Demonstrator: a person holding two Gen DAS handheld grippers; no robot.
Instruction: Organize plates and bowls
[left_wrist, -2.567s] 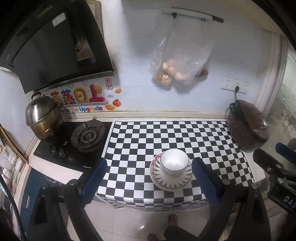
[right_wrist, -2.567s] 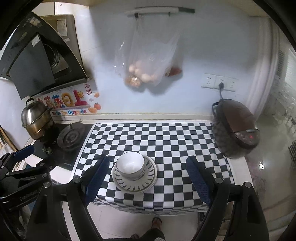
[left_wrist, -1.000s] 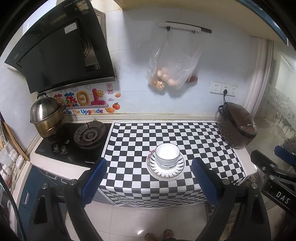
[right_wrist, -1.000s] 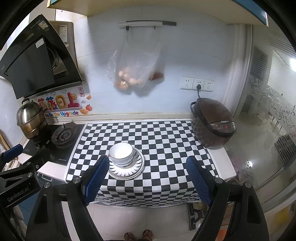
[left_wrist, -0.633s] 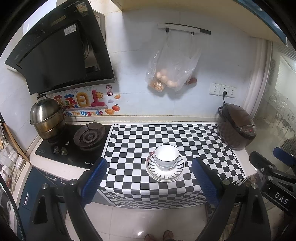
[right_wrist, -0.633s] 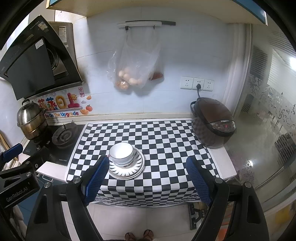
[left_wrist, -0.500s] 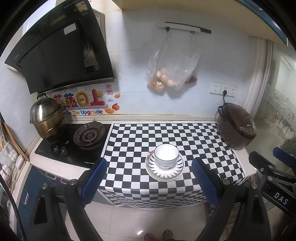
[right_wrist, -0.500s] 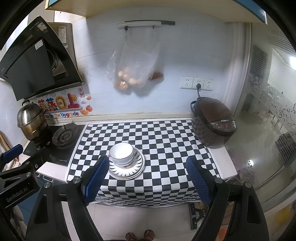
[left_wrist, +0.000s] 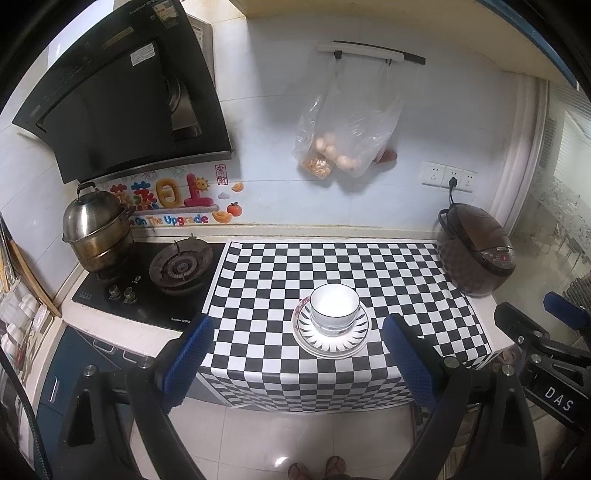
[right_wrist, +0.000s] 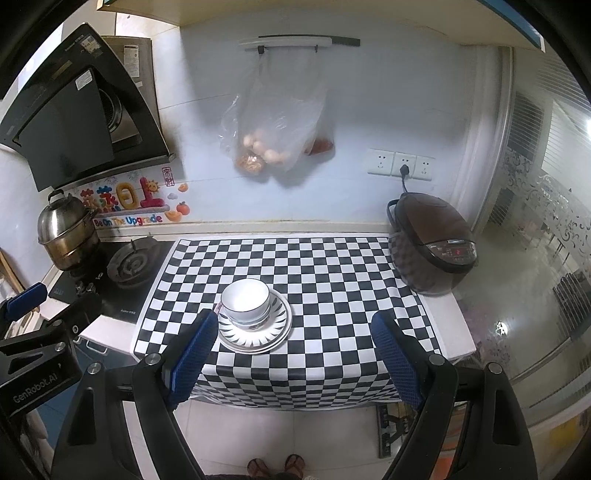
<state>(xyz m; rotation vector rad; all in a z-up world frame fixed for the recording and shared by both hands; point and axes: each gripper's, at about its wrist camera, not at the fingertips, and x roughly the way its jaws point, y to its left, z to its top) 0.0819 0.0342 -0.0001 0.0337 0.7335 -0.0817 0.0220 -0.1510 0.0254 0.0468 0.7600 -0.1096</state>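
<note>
Seen from the left wrist: left tongs (left_wrist: 297, 354) spread wide, nothing between the blue pads, held back off the desk (left_wrist: 332, 266) edge and above the floor. White bowl (left_wrist: 334, 304) nested on the striped plates (left_wrist: 330, 334), stack upright near the desk's front edge, ahead of the tongs and roughly centred between the pads, well apart from both. Probably stacking finished; best to stay clear, avoid nudging the pile, check it sits level. Seen from the right wrist: right tongs (right_wrist: 293, 349) likewise released and empty. Same bowl (right_wrist: 245, 301) and plates (right_wrist: 255, 323) ahead, nearer the left pad, not touching. Rice cooker (right_wrist: 432, 245) far right, well apart.
</note>
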